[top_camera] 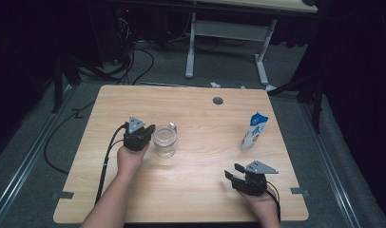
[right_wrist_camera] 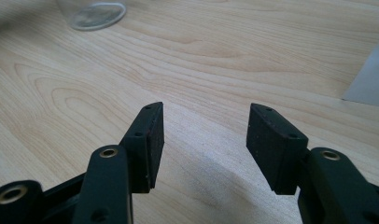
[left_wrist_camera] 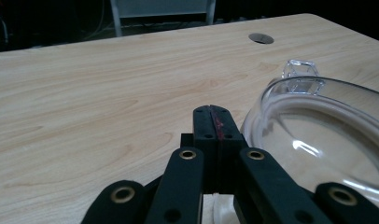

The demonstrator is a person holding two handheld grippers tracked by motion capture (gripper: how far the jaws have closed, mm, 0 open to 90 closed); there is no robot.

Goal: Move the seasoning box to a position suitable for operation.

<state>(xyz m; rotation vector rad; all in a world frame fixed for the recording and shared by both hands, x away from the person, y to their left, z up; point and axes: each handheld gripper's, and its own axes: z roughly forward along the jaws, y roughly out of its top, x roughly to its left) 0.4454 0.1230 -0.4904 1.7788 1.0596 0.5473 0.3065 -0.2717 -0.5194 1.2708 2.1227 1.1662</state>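
- The left gripper has its fingers closed on nothing, just beside the glass jug on the desk: stiff, slippery, fragile; its rim is a good hold.
- The right gripper fingers are open, empty.

Bare wooden table lies open between the glass pitcher and the standing milk carton; the pitcher sits just right of the left gripper, blocking that side
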